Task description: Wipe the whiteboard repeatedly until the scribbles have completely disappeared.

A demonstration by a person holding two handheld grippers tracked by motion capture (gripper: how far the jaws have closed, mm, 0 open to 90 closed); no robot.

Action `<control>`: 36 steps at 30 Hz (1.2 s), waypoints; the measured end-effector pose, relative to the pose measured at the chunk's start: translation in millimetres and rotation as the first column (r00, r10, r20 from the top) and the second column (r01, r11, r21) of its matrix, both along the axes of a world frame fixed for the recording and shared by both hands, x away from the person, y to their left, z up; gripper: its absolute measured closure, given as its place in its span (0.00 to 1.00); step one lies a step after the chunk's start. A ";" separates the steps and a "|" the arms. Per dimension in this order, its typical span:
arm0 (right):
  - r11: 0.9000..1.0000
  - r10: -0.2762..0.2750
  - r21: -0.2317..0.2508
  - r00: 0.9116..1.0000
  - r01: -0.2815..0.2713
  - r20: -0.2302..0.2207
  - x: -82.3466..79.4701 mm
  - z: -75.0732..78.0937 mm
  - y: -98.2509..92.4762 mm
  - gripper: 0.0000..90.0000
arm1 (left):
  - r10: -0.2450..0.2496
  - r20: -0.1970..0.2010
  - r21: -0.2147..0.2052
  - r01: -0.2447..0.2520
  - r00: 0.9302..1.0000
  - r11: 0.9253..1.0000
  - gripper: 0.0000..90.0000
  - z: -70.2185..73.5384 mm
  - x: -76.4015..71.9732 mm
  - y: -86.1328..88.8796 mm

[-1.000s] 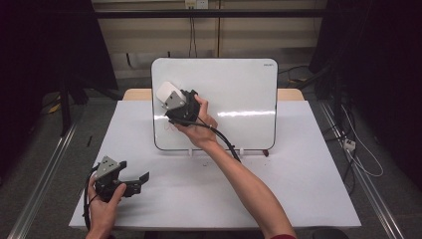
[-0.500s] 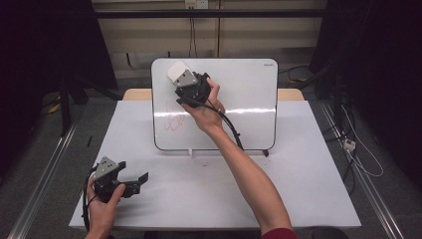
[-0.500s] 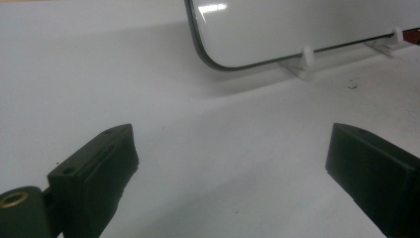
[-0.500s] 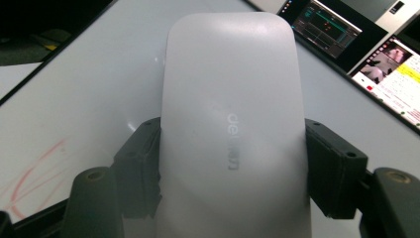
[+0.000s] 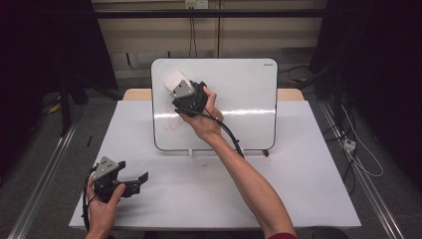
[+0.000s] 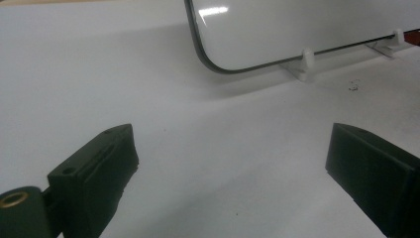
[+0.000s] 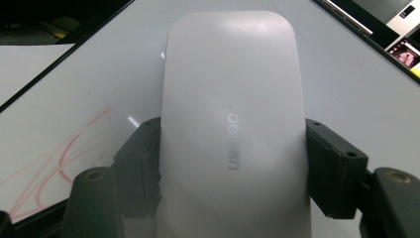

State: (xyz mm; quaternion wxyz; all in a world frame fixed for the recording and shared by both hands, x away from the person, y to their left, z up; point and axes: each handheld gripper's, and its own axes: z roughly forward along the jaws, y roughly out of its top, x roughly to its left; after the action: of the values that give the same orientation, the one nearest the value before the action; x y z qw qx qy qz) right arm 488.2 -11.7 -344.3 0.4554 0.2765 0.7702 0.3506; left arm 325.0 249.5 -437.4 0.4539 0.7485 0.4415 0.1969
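From above, the right gripper [image 5: 183, 94] presses a smooth white eraser [image 5: 175, 80] against the upper left of the glossy whiteboard [image 5: 239, 99], above red scribbles [image 5: 171, 123], while the left gripper [image 5: 130, 182] rests low on the matte white table [image 5: 298, 169]. Its own view shows blocky black jaws spread wide (nothing between them). The right gripper view shows the rounded eraser [image 7: 233, 124] clamped between both jaws.
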 end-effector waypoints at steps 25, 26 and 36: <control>0.997 0.070 -0.041 0.997 -0.071 -0.023 -5.4 -10.5 25.1 0.35 | -0.029 -0.004 0.003 0.029 1.000 1.000 0.06 -1.4 1.4 -5.6; 0.997 0.069 -0.038 0.997 -0.070 -0.022 -3.6 -8.1 24.4 0.35 | -0.028 -0.005 0.003 0.028 1.000 1.000 0.06 -1.4 1.5 -5.0; 1.000 -0.001 0.019 1.000 0.001 -0.002 17.4 19.2 6.3 0.35 | -0.023 0.002 -0.001 0.023 1.000 1.000 0.06 -1.2 0.8 -2.7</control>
State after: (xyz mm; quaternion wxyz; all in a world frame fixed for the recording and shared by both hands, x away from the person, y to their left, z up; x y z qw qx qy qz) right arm 505.7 -5.4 -325.1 0.4523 0.2815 0.7672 0.3572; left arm 325.8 246.8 -438.6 0.4569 0.7531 0.4326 0.1923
